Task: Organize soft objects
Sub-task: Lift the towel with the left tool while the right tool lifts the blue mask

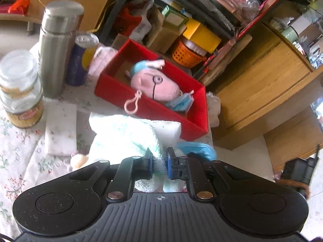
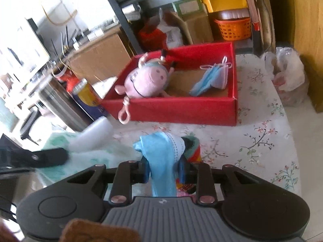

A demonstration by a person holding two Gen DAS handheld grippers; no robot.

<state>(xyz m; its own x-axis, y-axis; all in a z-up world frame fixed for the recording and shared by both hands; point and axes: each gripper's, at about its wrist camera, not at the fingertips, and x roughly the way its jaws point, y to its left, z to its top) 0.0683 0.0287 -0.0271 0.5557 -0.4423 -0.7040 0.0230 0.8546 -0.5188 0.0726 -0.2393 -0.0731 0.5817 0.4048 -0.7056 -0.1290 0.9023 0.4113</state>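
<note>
A red box sits on the floral tablecloth. It holds a pink plush pig with a pink clip and a blue face mask. My left gripper is shut on a pale green towel just in front of the box. My right gripper is shut on another blue face mask, held above the table in front of the box. The left gripper's finger shows at the left of the right wrist view.
A steel flask, a glass jar and a blue-yellow can stand left of the box. A white foam block lies by the towel. Shelves with cartons and an orange basket stand behind. A plastic bag sits at the table's right edge.
</note>
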